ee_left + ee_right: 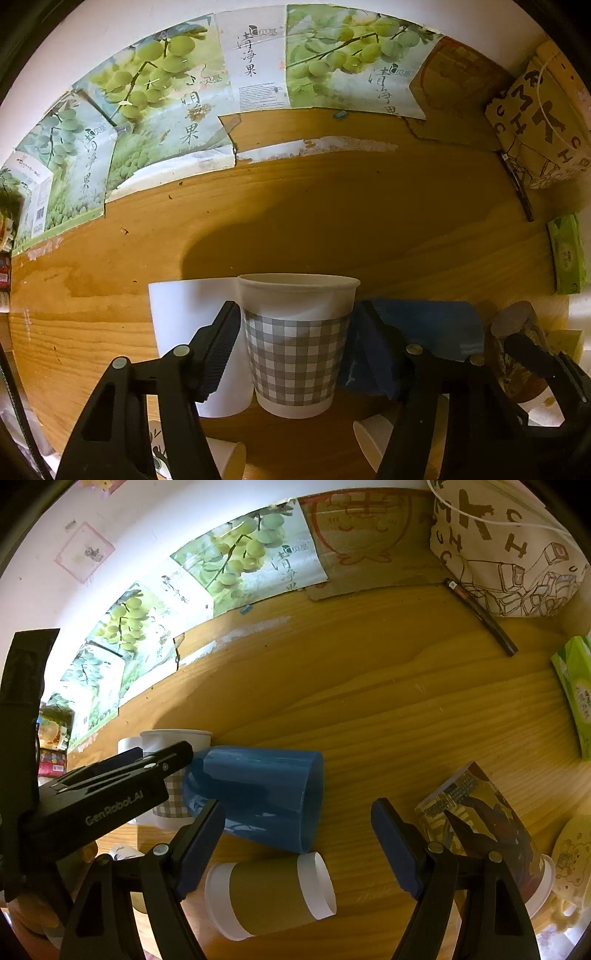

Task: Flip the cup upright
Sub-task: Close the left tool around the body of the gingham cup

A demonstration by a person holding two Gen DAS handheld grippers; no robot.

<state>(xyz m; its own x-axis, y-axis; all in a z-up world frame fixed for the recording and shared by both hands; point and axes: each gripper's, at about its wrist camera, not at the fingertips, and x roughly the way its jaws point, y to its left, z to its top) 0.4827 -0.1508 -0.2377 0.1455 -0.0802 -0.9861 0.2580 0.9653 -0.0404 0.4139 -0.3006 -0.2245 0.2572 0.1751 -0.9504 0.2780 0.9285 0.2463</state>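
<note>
A grey-checked paper cup stands upright on the wooden table, between the fingers of my left gripper. The jaws stand around it, the left pad close to its side; the gripper looks open around it. The cup also shows in the right wrist view, behind the left gripper's body. My right gripper is open and empty, above a tan paper cup lying on its side. A blue plastic cup lies on its side beyond it.
A plain white cup stands upside down just left of the checked cup. A printed paper cup stands upside down at the right. A green tissue pack, a dark pen and a printed bag lie at the far right. Grape-print cardboard lines the wall.
</note>
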